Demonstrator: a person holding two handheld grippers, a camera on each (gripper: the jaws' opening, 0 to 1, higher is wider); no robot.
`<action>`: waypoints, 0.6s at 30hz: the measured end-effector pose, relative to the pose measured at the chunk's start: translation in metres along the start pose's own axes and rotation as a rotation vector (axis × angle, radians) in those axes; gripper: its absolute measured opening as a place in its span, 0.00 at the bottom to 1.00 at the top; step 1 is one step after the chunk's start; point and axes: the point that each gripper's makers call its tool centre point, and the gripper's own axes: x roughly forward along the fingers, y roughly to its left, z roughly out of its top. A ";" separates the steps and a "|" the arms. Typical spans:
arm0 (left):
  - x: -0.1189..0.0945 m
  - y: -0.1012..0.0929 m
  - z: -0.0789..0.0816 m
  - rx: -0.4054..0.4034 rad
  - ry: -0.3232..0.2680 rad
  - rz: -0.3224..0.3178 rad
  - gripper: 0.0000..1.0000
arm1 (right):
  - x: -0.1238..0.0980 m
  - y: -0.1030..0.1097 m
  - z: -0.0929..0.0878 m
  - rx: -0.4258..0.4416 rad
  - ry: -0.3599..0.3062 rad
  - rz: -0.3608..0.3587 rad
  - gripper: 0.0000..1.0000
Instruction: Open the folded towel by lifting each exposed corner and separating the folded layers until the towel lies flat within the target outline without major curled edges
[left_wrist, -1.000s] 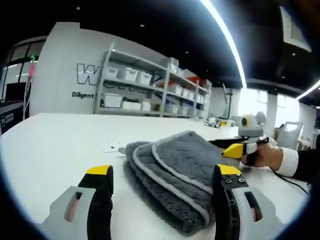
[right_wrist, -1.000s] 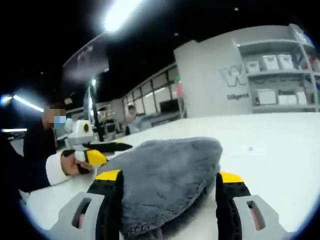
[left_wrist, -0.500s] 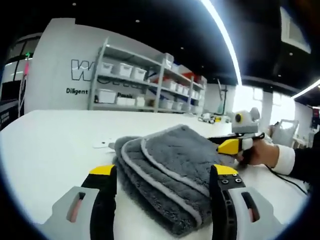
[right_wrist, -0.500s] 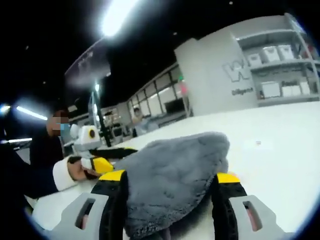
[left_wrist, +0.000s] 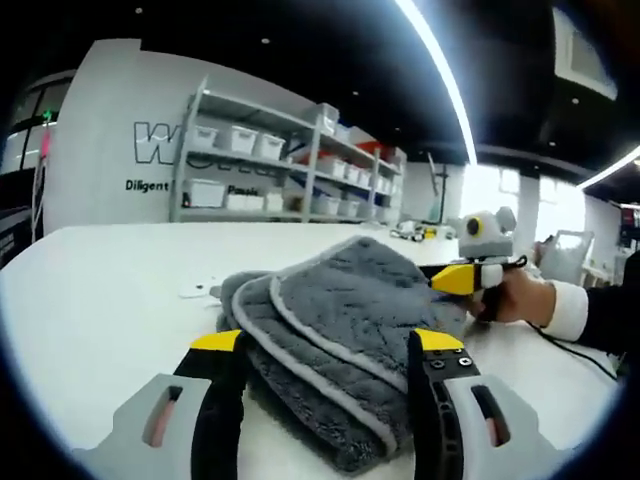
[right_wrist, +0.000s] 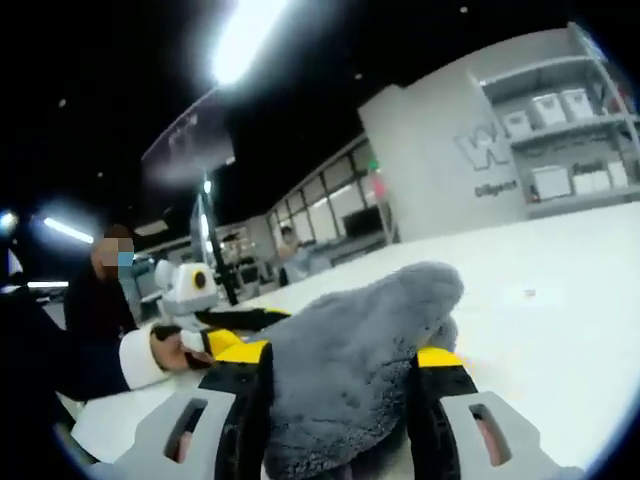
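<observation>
One folded grey towel (left_wrist: 340, 330) lies between two yellow-tipped grippers, the left gripper (left_wrist: 325, 345) and the right gripper (right_wrist: 340, 355). One shelving rack (left_wrist: 280, 165) stands beyond them.

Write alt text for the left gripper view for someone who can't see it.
A folded grey towel lies on a white table, between the open jaws of the left claw. The right claw, held in a hand, reaches the towel's far side; shelves of bins stand behind.
</observation>
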 end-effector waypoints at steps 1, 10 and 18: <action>0.000 0.000 -0.001 -0.005 0.001 -0.003 0.64 | -0.001 0.001 0.001 0.001 -0.003 -0.001 0.48; 0.000 -0.002 0.000 -0.003 0.005 -0.002 0.63 | -0.003 0.006 0.003 -0.005 -0.022 0.004 0.37; -0.002 -0.004 0.000 -0.003 0.005 -0.003 0.63 | -0.002 0.002 0.014 -0.049 -0.056 0.013 0.19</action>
